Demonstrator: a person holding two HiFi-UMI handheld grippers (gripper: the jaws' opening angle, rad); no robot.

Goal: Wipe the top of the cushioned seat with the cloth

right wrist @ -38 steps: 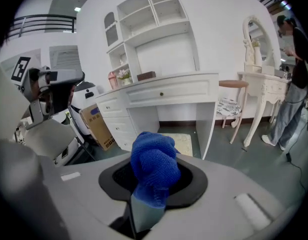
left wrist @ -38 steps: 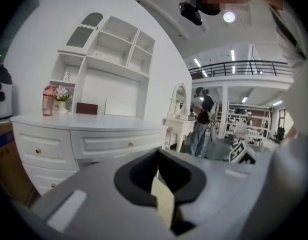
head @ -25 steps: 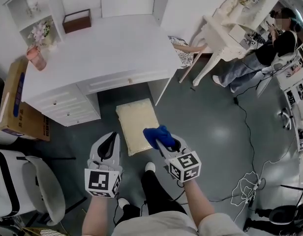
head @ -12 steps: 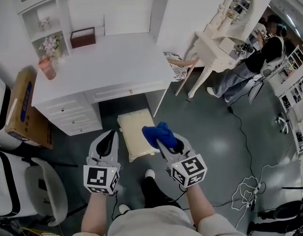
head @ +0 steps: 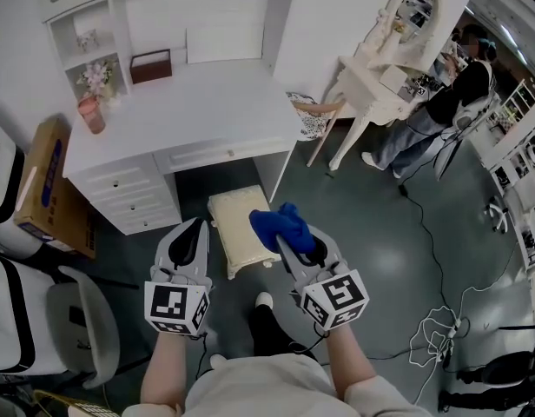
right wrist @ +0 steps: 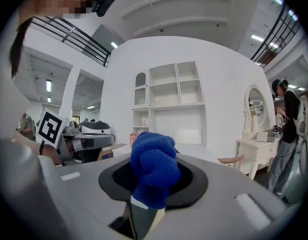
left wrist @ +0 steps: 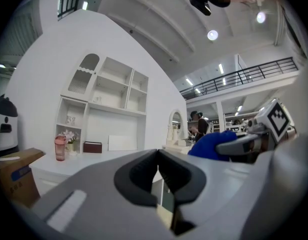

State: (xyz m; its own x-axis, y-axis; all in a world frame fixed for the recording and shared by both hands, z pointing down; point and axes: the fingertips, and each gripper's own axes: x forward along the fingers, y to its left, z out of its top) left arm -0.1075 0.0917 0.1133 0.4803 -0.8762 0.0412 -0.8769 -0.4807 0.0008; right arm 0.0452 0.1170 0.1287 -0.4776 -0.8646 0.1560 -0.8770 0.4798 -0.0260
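A cream cushioned seat (head: 235, 226) stands on the dark floor, partly under the white desk (head: 185, 102). My right gripper (head: 289, 237) is shut on a bunched blue cloth (head: 276, 224), held up in the air over the seat's right edge. In the right gripper view the cloth (right wrist: 153, 169) bulges out between the jaws. My left gripper (head: 188, 240) hangs to the left of the seat, shut with nothing in it. From the left gripper view the jaws (left wrist: 159, 176) meet, and the blue cloth (left wrist: 211, 144) shows at the right.
A cardboard box (head: 46, 185) and white chairs (head: 42, 320) stand at the left. On the desk are a pink bottle (head: 90, 111), flowers and a brown box (head: 151, 65). A white dressing table (head: 380, 76) and a person (head: 441, 102) are at the right. Cables (head: 437, 328) lie on the floor.
The view has risen and drawn back, so the seat looks smaller and farther. Both grippers stay in front of me, the right still holding the cloth.
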